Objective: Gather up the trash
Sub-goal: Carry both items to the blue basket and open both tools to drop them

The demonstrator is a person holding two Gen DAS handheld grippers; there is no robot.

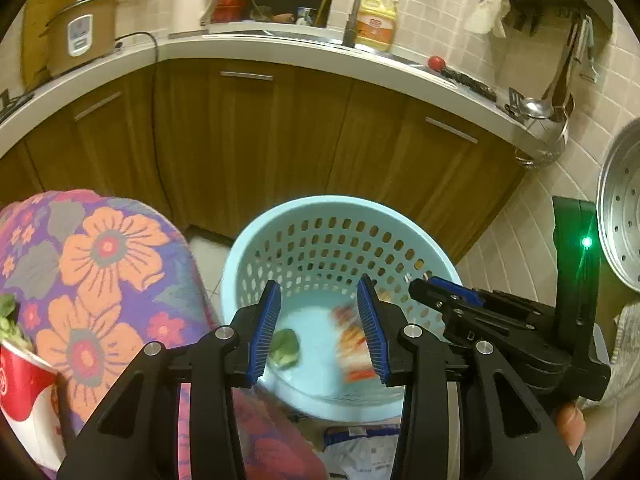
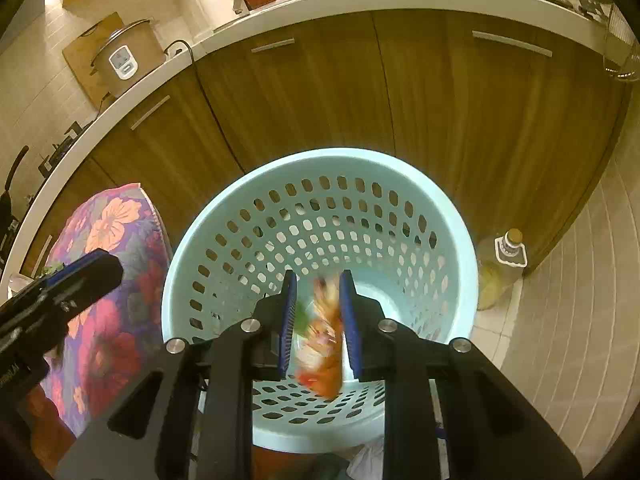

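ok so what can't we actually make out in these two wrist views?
- Orange wrapper: motion-blurred in both views, print unreadable; whether the right gripper pinches it or has let go, cannot tell.
- Green scrap on the basket floor: left view, partly behind a finger; too small to identify.
- Red cup: left view, cut off by the frame edge.
- Packaging below the basket: left view, hidden by the left gripper.

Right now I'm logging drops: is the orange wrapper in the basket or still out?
In. The blurred wrapper shows inside the basket, below its rim, near a green scrap. Whether it has landed: cannot tell.
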